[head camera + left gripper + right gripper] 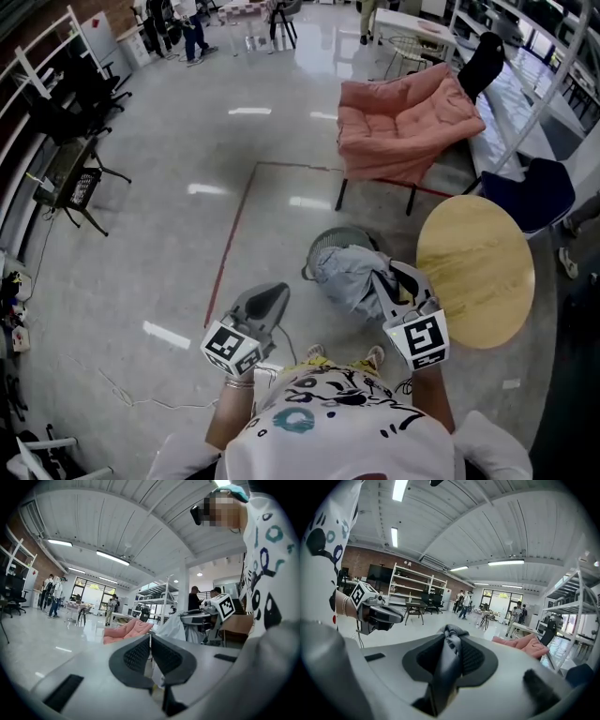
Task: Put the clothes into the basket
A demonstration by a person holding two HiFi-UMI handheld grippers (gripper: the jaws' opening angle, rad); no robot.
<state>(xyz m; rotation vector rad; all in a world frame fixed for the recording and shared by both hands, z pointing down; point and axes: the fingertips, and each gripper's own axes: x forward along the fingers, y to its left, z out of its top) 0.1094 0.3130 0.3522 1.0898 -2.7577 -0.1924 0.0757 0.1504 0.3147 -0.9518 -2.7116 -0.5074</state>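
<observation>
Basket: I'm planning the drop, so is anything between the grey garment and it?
Nothing visible. The grey garment hangs from the right tongs, over the basket; the round table stands beside it.

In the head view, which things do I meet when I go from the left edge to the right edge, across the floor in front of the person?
Black chair → left gripper → grey garment → round wooden table.

Floor (187, 141) glossy and reflective; round table (473, 267) pale matt wood grain. Clothes (352, 277) crumpled grey-blue cloth, basket (328, 242) thin wire mesh, armchair (403, 122) soft pink quilted fabric. Right gripper (452, 634) smooth matt grey plastic, pads (476, 658) black, ribbed.
</observation>
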